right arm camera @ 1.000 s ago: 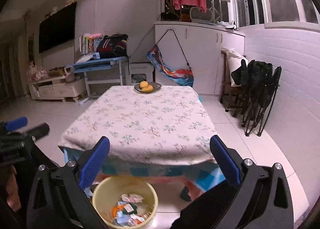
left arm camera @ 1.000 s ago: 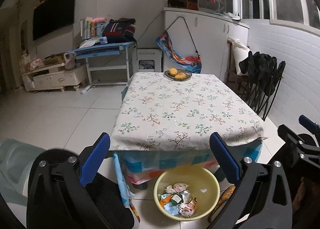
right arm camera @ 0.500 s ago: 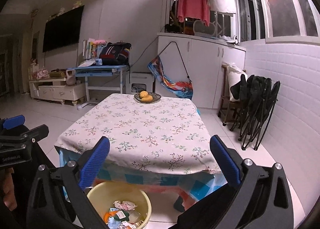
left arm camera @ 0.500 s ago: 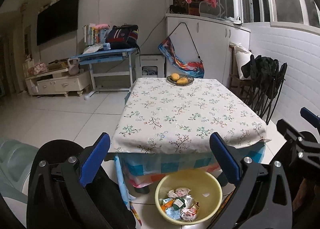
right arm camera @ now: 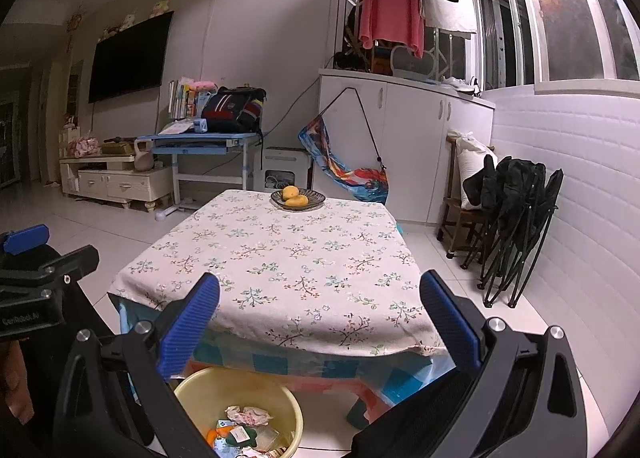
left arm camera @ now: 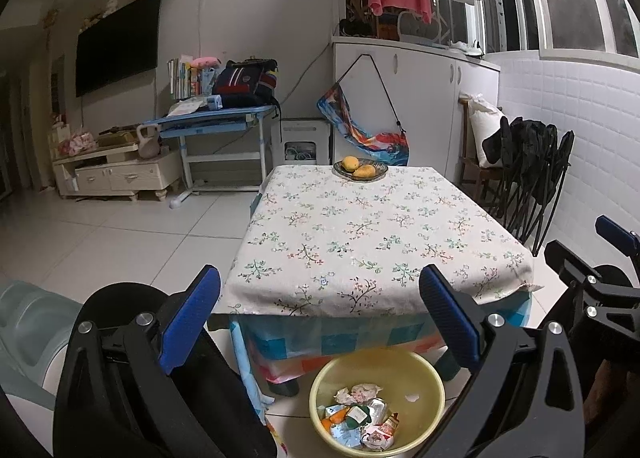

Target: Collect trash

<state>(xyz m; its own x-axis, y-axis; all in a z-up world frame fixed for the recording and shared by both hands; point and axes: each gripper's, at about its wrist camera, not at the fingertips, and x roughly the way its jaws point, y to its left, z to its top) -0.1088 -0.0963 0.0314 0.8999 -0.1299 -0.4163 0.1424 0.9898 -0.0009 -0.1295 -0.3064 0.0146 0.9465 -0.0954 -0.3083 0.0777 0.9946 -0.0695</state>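
A yellow basin (left arm camera: 424, 386) sits on the floor below the near edge of the table and holds several crumpled wrappers (left arm camera: 360, 414). It also shows in the right wrist view (right arm camera: 280, 402) with its trash (right arm camera: 246, 428). My left gripper (left arm camera: 320, 310) is open and empty, held above the basin in front of the table edge. My right gripper (right arm camera: 320, 312) is open and empty, at about the same height to the right. No loose trash shows on the floral tablecloth (left arm camera: 372, 234).
A dark dish with two mangoes (left arm camera: 361, 170) stands at the table's far edge. Folded black chairs (left arm camera: 528, 174) lean on the right wall. A blue desk (left arm camera: 216, 122) and a TV cabinet (left arm camera: 116, 174) stand at the back left. White floor tiles lie left of the table.
Both grippers have lifted and tilted upward, so the basin has slid lower in both views and more of the wall and ceiling shows. Both stay open and empty.
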